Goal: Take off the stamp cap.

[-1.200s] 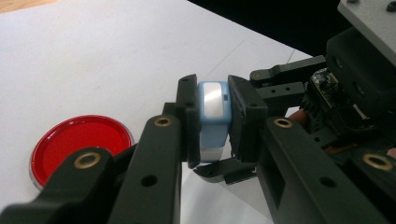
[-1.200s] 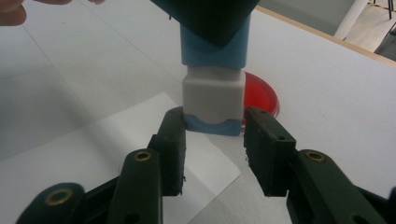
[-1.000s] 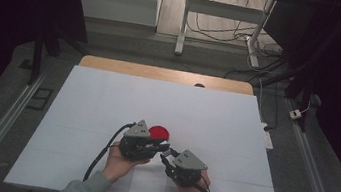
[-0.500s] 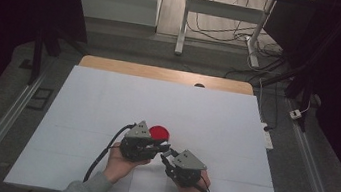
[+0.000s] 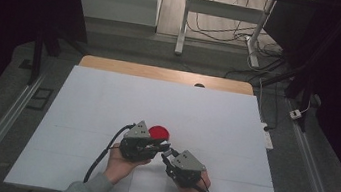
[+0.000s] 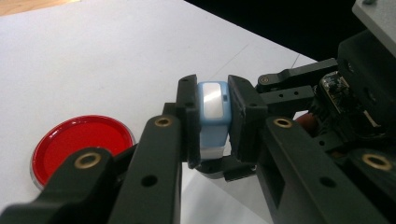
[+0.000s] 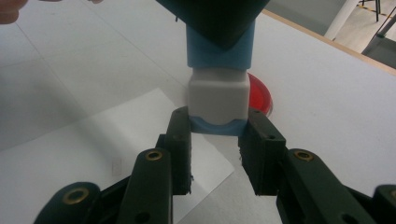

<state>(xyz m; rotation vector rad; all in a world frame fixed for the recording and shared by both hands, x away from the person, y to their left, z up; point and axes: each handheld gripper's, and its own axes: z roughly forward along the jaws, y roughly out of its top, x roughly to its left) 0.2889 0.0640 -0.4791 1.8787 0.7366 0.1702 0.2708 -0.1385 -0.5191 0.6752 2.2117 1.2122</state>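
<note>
Blue-and-white small bottle (image 6: 212, 112) hangs above the surface (image 5: 107, 97), pinched by left claw (image 6: 212, 116) on its blue body and right claw (image 7: 217, 126) on its capped end (cap seemingly not yet off); red lid (image 5: 158, 132) lies nearby.

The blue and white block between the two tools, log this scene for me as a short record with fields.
held item: blue and white block, off the table
left tool: shut on the block's blue upper part
right tool: jaws just closing, now shut on its lower end
nearby: red round lid flat on the white table, beside the left tool
under the tools: sheet of white paper
</note>
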